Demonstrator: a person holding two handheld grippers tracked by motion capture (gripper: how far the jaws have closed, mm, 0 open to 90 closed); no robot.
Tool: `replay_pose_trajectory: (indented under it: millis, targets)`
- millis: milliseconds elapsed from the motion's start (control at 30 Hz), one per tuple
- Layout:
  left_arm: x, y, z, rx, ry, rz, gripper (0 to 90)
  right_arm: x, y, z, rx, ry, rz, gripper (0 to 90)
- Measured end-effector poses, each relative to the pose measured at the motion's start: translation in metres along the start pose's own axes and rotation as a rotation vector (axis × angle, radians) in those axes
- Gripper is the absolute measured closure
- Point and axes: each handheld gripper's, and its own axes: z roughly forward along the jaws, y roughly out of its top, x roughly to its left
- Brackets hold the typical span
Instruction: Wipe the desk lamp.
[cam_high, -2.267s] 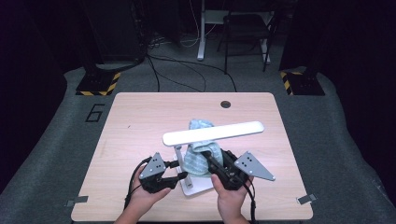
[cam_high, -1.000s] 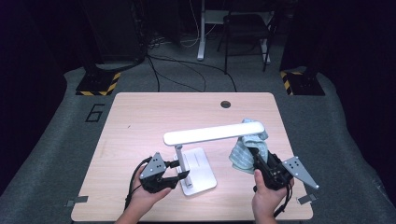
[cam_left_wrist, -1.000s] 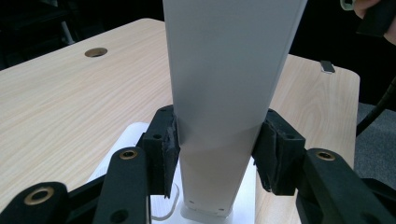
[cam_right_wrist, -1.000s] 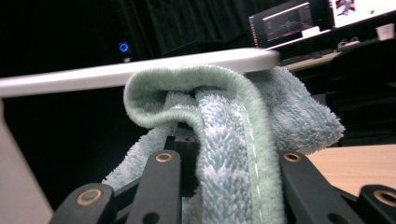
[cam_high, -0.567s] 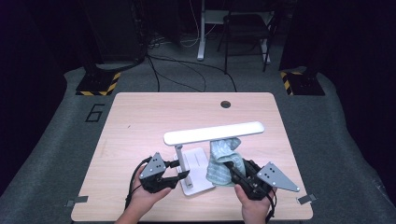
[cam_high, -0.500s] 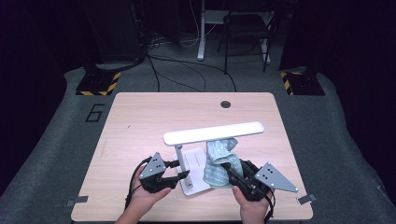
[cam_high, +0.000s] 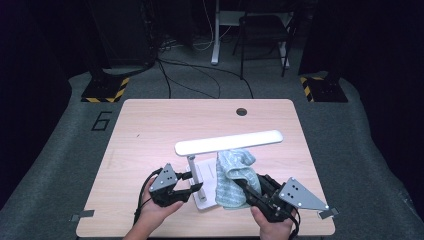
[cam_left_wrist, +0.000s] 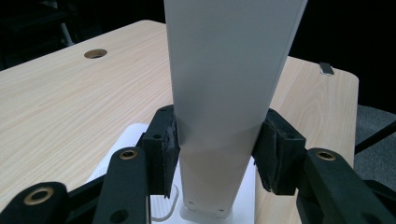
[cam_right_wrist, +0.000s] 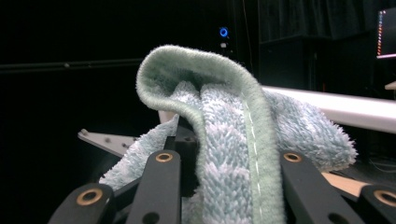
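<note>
We are steadying a white desk lamp (cam_high: 227, 142) near the front edge of the bench (cam_high: 150, 125) with our left hand-held gripper (cam_high: 192, 187); its jaws are clamping the lamp's base and stem from both sides, the pads (cam_left_wrist: 169, 142) pressing on the white plastic; our right hand-held gripper (cam_high: 240, 186) is gripping a pale green terry cloth (cam_high: 232, 177), jaws pinched tight on the bunched fabric; the cloth is hanging just beside the stem, under the lamp's long head and touching the base.
</note>
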Motion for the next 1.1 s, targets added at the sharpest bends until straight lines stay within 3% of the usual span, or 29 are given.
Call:
replay_pose_trajectory:
  millis: [267, 567, 667, 767, 867, 1100]
  targets:
    - [-0.001, 0.0, 0.001, -0.012, 0.001, -0.012, 52.8, 0.008, 0.031, -0.006, -0.047, 0.016, -0.026, 71.9]
    - [0.0, -0.001, 0.001, -0.009, 0.005, -0.003, 52.7, -0.005, 0.053, 0.008, -0.066, 0.007, -0.015, 71.9]
    - [0.0, -0.001, 0.001, -0.011, 0.002, -0.008, 52.7, -0.006, 0.065, 0.011, -0.086, 0.009, -0.034, 71.7]
    - [0.0, -0.001, 0.001, -0.01, 0.005, -0.005, 52.7, -0.009, 0.075, 0.018, -0.071, -0.003, -0.046, 71.5]
    - [0.0, -0.001, 0.0, -0.003, 0.004, -0.007, 52.7, -0.014, 0.076, 0.027, -0.043, -0.023, -0.062, 71.2]
    - [0.0, -0.001, 0.001, -0.003, 0.0, -0.013, 52.5, -0.026, 0.05, 0.043, 0.029, -0.08, -0.042, 69.2]
